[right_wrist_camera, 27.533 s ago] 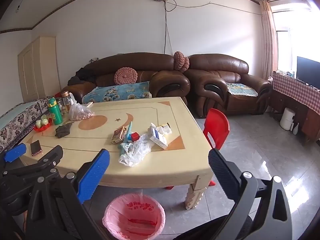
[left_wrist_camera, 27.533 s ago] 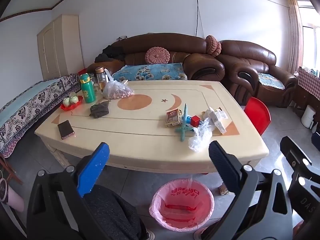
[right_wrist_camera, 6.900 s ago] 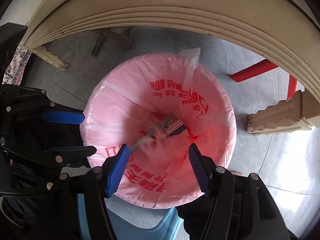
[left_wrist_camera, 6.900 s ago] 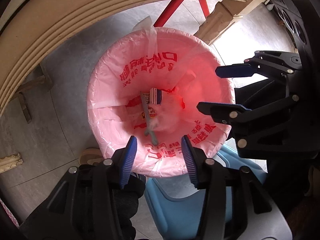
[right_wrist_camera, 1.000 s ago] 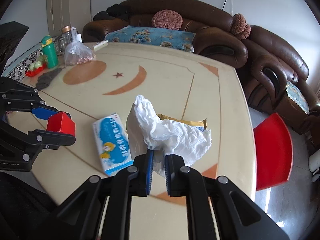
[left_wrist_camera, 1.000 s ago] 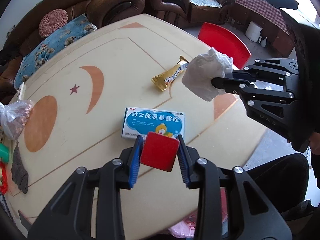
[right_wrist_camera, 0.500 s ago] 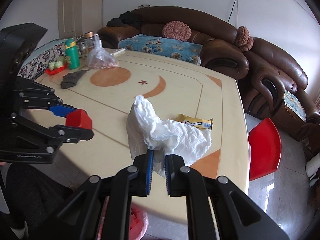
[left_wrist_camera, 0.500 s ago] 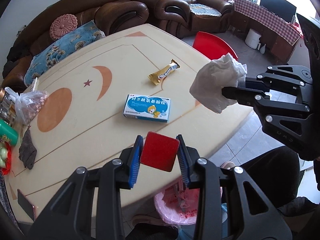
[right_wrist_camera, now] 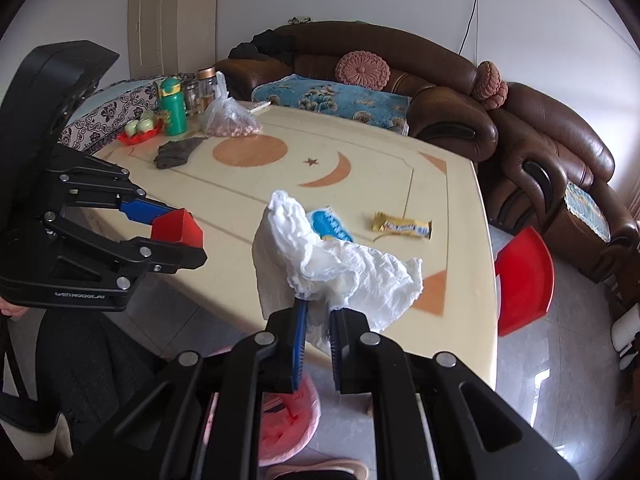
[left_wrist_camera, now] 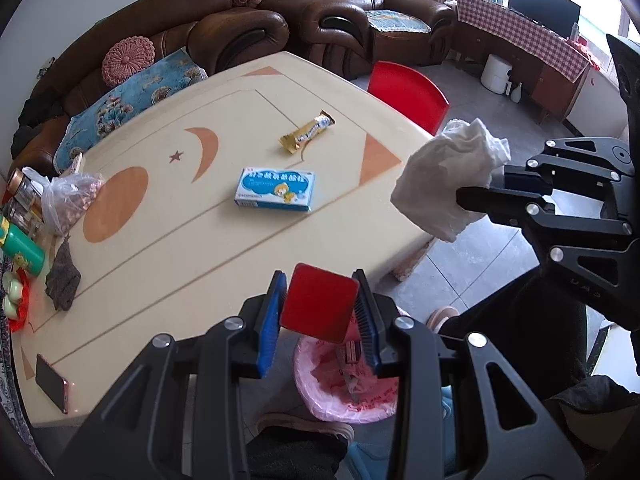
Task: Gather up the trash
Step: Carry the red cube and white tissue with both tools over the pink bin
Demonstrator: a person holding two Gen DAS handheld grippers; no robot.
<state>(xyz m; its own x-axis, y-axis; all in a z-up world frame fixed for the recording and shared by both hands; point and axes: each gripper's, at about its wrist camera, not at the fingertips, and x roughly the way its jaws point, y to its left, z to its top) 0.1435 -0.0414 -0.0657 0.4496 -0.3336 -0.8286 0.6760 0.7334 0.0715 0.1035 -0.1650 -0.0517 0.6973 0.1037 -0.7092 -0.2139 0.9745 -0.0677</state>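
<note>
My left gripper [left_wrist_camera: 320,308] is shut on a small red box [left_wrist_camera: 319,301], held in the air past the table's near edge and above the pink-lined trash bin [left_wrist_camera: 344,384]. From the right wrist view the same red box [right_wrist_camera: 178,226] shows at the left, between the left gripper's blue pads. My right gripper [right_wrist_camera: 318,320] is shut on a crumpled white tissue [right_wrist_camera: 332,264], which hangs off the table's edge; that tissue [left_wrist_camera: 448,184] appears at the right in the left wrist view. On the table lie a blue medicine box [left_wrist_camera: 276,190] and a gold snack wrapper [left_wrist_camera: 308,136].
The cream table [left_wrist_camera: 168,248] also holds a phone [left_wrist_camera: 51,382], a dark cloth [left_wrist_camera: 63,276], a clear bag of nuts [left_wrist_camera: 70,202], a green bottle [right_wrist_camera: 173,106] and jars. A red chair [right_wrist_camera: 524,280] stands by the table's right side. Brown sofas lie behind. A person's shoe [left_wrist_camera: 304,428] is by the bin.
Both grippers have drawn back from the table and risen with their loads. The bin has come into view under the left gripper; the table items look farther away.
</note>
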